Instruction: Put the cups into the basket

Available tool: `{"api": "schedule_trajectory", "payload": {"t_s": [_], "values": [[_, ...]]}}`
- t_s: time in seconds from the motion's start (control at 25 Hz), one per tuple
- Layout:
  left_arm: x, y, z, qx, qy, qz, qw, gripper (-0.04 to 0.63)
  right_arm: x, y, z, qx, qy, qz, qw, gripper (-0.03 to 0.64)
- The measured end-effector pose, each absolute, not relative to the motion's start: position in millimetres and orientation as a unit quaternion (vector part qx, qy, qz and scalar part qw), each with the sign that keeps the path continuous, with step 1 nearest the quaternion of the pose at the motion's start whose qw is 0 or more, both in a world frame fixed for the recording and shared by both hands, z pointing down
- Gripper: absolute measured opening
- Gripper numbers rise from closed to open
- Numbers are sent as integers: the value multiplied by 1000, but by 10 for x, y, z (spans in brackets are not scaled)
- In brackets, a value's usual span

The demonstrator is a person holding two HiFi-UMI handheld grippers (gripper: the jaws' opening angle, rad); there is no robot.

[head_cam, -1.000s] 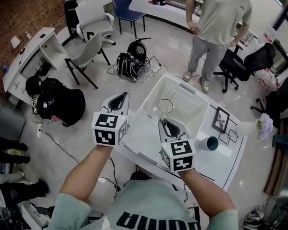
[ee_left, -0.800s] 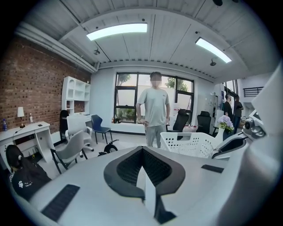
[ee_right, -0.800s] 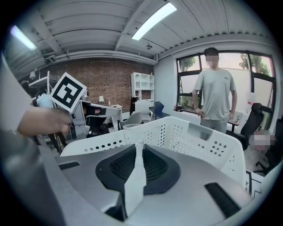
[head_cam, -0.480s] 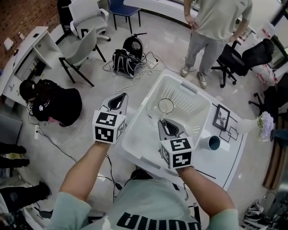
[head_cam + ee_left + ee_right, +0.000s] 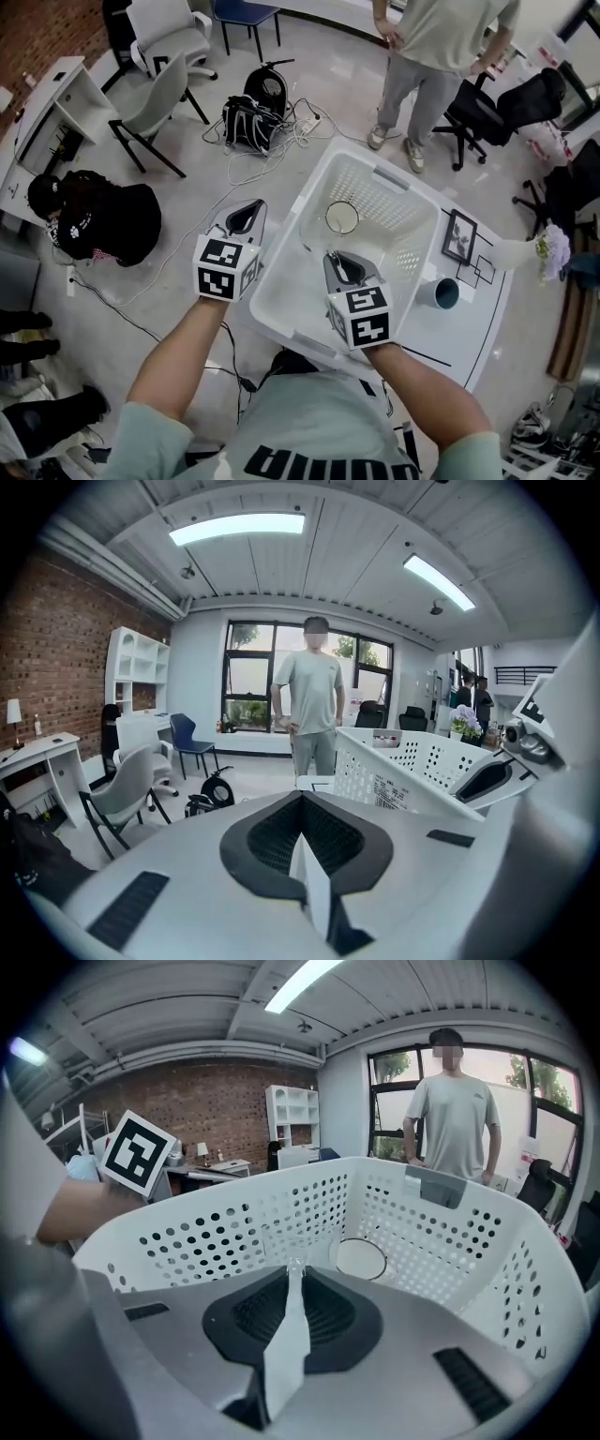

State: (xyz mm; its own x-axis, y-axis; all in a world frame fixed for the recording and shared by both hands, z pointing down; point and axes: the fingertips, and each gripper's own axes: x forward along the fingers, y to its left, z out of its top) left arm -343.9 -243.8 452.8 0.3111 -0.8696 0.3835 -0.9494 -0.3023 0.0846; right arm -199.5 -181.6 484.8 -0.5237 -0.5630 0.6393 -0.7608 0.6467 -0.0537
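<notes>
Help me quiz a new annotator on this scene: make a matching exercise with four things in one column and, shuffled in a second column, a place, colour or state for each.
Column one:
1. basket
2. clear cup
3. teal cup
4. left gripper

Column two:
A. on the table, outside the basket
B. jaws shut, left of the basket
C. white, with perforated walls
D. inside the basket

Pairs: 1-C; 2-D; 3-A; 4-B
</notes>
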Motion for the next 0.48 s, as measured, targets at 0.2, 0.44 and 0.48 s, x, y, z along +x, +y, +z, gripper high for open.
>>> {"api": "schedule_trajectory", "payload": {"t_s": [0.2, 0.44, 0.48], "values": [[-3411, -2472, 4598, 800, -564, 131, 154, 3, -1971, -1820, 5020, 383, -848, 171, 324, 44], [-3406, -2469, 4749, 799, -562, 133, 165, 3, -2005, -1792, 5162, 376, -842, 191, 336, 44], [-3405, -2463, 4766, 799, -562, 133, 166, 3, -2001, -1806, 5189, 378, -840, 193, 338, 44]]}}
